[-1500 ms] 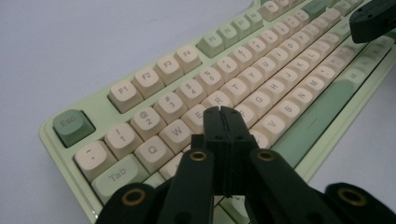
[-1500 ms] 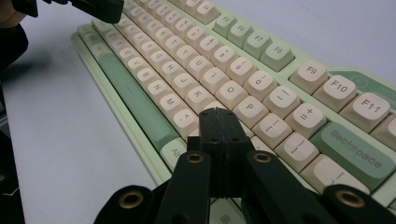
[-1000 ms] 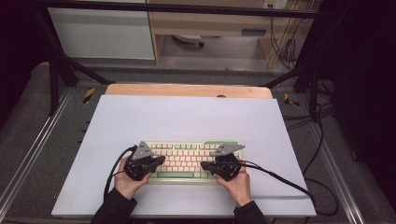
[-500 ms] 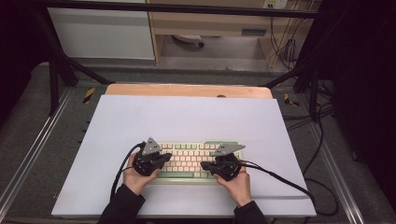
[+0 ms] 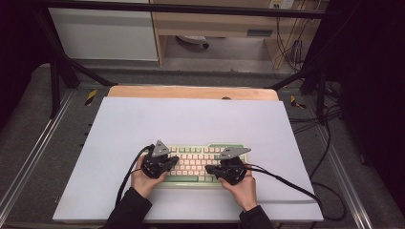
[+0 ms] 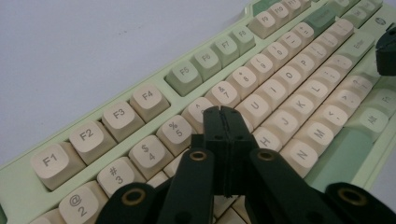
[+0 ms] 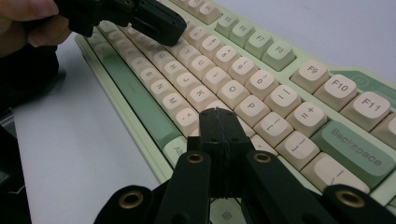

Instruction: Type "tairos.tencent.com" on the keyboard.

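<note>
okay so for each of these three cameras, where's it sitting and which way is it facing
High view: above the table's near side, looking forward and down; keyboard, both hands, left gripper, right gripper.
Left gripper view: over shut jaws, across the key rows toward Enter.
Right gripper view: over shut jaws, toward Backspace.
Shared: the keyboard; the right gripper view also catches the left gripper.

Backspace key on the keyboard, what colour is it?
Green, like the cream-keyed keyboard's frame; the Backspace key shows best in the right gripper view.

Your left gripper [image 6: 227, 112], black jaws pressed together, hovers over the pale green, cream-keyed keyboard [image 6: 182, 77] near key 6.
</note>
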`<state>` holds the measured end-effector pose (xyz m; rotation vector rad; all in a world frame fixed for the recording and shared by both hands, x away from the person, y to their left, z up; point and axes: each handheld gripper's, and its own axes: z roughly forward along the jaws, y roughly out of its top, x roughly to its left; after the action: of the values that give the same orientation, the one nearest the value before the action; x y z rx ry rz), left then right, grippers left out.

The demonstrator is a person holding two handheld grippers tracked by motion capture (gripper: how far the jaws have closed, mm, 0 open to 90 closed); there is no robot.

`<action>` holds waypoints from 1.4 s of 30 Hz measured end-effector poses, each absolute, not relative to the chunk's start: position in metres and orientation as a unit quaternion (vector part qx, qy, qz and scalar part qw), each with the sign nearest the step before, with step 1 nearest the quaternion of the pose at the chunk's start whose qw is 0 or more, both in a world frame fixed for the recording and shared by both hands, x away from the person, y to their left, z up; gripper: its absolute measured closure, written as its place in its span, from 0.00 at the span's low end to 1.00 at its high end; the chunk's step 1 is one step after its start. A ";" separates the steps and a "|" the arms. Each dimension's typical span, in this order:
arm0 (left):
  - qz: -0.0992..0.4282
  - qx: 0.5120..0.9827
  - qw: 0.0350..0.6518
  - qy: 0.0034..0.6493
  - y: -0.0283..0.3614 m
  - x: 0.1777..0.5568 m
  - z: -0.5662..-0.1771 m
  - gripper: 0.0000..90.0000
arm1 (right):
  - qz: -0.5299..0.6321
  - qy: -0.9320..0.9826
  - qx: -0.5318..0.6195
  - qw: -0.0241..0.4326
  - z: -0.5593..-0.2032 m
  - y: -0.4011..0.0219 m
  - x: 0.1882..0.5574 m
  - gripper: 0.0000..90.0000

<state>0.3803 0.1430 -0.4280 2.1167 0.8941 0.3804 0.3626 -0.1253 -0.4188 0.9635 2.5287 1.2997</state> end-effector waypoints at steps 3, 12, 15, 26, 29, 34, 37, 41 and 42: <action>0.150 0.835 0.396 0.352 0.143 0.380 -0.428 1.00 | 0.432 0.840 0.320 0.070 -0.419 -0.125 0.363 1.00; 0.148 0.837 0.394 0.351 0.143 0.381 -0.430 1.00 | 0.433 0.840 0.319 0.071 -0.418 -0.126 0.363 1.00; 0.148 0.835 0.399 0.349 0.145 0.379 -0.427 1.00 | 0.431 0.841 0.319 0.070 -0.418 -0.126 0.362 1.00; 0.149 0.832 0.408 0.346 0.156 0.373 -0.418 1.00 | 0.434 0.840 0.319 0.071 -0.418 -0.126 0.362 1.00; 0.150 0.831 0.409 0.347 0.159 0.373 -0.417 1.00 | 0.434 0.840 0.318 0.071 -0.418 -0.126 0.362 1.00; 0.151 0.828 0.409 0.352 0.167 0.372 -0.416 1.00 | 0.433 0.840 0.320 0.071 -0.418 -0.126 0.362 1.00; 0.152 0.828 0.407 0.355 0.171 0.372 -0.416 1.00 | 0.433 0.840 0.319 0.071 -0.418 -0.126 0.362 1.00; 0.154 0.827 0.405 0.359 0.174 0.373 -0.417 1.00 | 0.433 0.840 0.318 0.072 -0.418 -0.126 0.362 1.00; 0.153 0.827 0.404 0.361 0.175 0.373 -0.418 1.00 | 0.433 0.840 0.318 0.072 -0.418 -0.126 0.362 1.00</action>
<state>0.3733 0.1753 -0.4179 2.0870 0.9106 0.3865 0.3623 -0.1262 -0.4179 0.9548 2.5260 1.3014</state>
